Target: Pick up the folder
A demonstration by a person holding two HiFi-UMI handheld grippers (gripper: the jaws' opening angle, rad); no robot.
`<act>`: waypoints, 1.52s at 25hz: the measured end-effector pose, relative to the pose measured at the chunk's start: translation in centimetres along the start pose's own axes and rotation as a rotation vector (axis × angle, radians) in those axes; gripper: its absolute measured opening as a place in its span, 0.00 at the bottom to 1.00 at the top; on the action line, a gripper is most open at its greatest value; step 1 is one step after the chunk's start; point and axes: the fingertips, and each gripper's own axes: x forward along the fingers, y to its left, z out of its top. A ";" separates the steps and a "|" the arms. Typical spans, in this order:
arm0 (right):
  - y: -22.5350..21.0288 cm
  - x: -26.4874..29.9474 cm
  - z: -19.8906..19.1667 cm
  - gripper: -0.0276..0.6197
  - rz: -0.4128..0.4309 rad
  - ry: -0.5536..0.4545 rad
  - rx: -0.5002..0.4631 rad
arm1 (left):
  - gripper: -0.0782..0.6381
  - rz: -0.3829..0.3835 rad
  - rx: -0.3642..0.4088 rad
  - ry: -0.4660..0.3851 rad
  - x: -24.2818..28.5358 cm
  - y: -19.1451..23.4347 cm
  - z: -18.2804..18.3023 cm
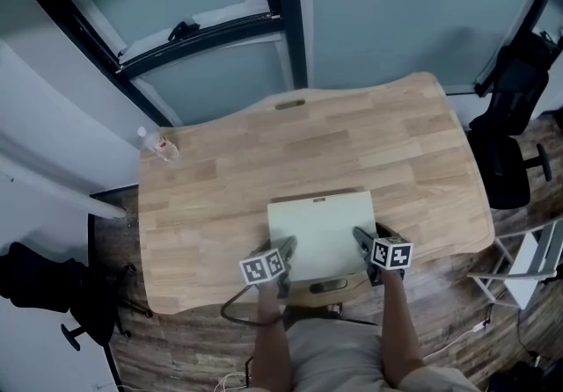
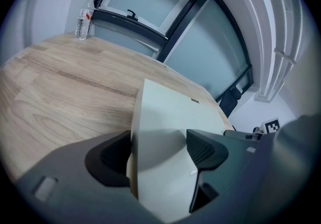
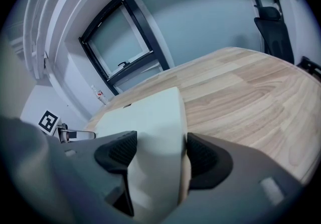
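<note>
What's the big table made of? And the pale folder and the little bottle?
The light brown table looks like wood: plank strips and grain lines, smooth matte top. The pale flat folder looks like stiff card or plastic, plain and matte; hard to tell which. The small clear bottle is probably plastic, see-through with a white cap.

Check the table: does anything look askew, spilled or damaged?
Nothing stands out. The folder lies square near the table's front edge, between the left gripper and right gripper; the bottle stands upright at a far corner.
</note>
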 end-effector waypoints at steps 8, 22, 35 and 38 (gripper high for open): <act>0.3 -0.2 0.2 0.51 0.002 -0.012 -0.016 | 0.59 0.016 0.022 -0.013 -0.3 -0.2 0.2; 1.5 -1.4 0.2 0.51 0.016 -0.040 -0.086 | 0.59 0.071 0.058 -0.060 -2.6 -0.7 -0.2; 7.3 -7.2 9.9 0.51 0.082 -0.297 -0.236 | 0.59 0.041 0.154 -0.333 -9.7 -5.5 8.1; 9.4 -9.8 13.2 0.51 0.100 -0.382 -0.285 | 0.59 0.035 0.193 -0.435 -12.9 -7.5 11.2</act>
